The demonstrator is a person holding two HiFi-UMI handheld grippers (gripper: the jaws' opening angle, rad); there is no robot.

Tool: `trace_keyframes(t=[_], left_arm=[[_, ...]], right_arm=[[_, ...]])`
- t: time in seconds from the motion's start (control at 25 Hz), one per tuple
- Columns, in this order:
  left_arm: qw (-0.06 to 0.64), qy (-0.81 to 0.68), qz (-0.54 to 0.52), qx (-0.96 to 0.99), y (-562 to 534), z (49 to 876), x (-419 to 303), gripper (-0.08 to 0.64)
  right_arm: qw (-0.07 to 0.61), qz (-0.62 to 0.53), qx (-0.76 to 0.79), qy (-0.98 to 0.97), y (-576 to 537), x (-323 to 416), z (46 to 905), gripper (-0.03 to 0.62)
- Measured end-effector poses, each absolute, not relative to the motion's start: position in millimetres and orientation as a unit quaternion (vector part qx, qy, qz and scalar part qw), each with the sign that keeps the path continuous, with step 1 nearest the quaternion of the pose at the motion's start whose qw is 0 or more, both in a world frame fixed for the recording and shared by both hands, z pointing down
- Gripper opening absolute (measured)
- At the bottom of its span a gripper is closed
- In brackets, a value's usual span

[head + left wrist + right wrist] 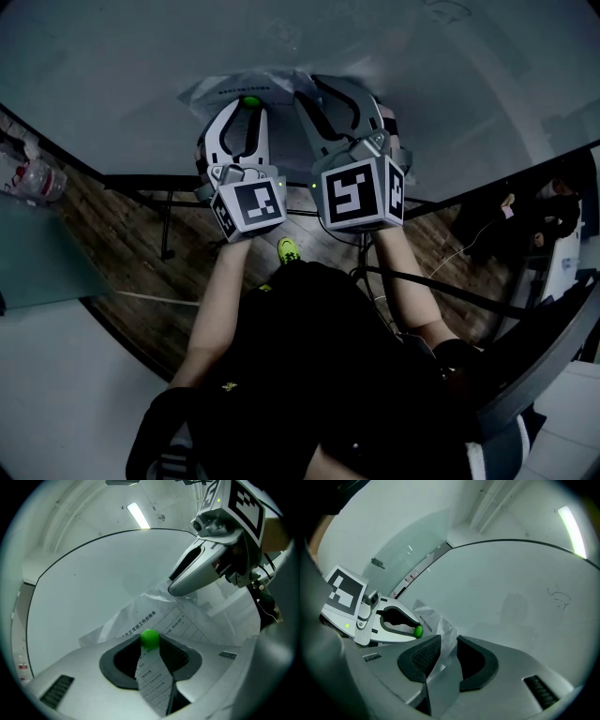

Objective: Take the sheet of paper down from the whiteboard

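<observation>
A printed sheet of paper (164, 616) hangs crumpled on the whiteboard (281, 47), pinned by a small green ball magnet (150, 638). My left gripper (150, 641) points level at the board, its jaw tips pinching the green magnet, and a strip of the sheet runs back between its pads. In the head view it (246, 103) sits left of my right gripper (328, 89). The right gripper (447, 644) is at the sheet's (433, 620) right edge. A fold of paper lies in the gap between its pads, which stand apart. One right finger (192, 571) shows above the creased corner.
A faint scribble (558, 597) marks the board's right part. Below the board are its dark stand bars (169, 202) and a wooden floor (141, 281). A water bottle (37, 178) lies on a surface at the left. Cables and dark equipment (544, 225) crowd the right.
</observation>
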State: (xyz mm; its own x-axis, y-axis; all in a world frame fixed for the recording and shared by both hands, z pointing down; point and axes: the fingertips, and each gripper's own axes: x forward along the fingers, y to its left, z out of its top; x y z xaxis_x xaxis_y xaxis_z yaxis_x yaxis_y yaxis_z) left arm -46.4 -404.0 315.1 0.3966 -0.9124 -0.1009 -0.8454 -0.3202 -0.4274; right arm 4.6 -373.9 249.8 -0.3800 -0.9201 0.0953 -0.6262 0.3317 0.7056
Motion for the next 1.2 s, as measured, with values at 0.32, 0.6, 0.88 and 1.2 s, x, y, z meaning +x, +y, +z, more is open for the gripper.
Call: trace_keyframes(t=[0.32,0.6,0.88,1.2], left_arm=[[0.214,0.544,-0.082,-0.807,-404.6,315.8,-47.0,0.137],[0.219,0.541,-0.086,-0.808,-404.6,316.4,-46.7,0.137],[0.223,0.535,-0.095,-0.81,-403.9,316.7,-46.3,0.137],[0.218,0.529,-0.098,-0.814,-393.7,322.6,-46.7,0.135]], right_arm=[[0.248,-0.299,0.504,-0.771,-378.3,11.3,248.0,0.028],[0.232,-0.287,0.504,-0.781,-378.1,12.5,246.7,0.028],[0.23,-0.276,0.503,-0.786,-377.8,13.0,246.8,0.026],[0.221,-0.268,0.504,-0.791,-378.7,12.3,244.3,0.026]])
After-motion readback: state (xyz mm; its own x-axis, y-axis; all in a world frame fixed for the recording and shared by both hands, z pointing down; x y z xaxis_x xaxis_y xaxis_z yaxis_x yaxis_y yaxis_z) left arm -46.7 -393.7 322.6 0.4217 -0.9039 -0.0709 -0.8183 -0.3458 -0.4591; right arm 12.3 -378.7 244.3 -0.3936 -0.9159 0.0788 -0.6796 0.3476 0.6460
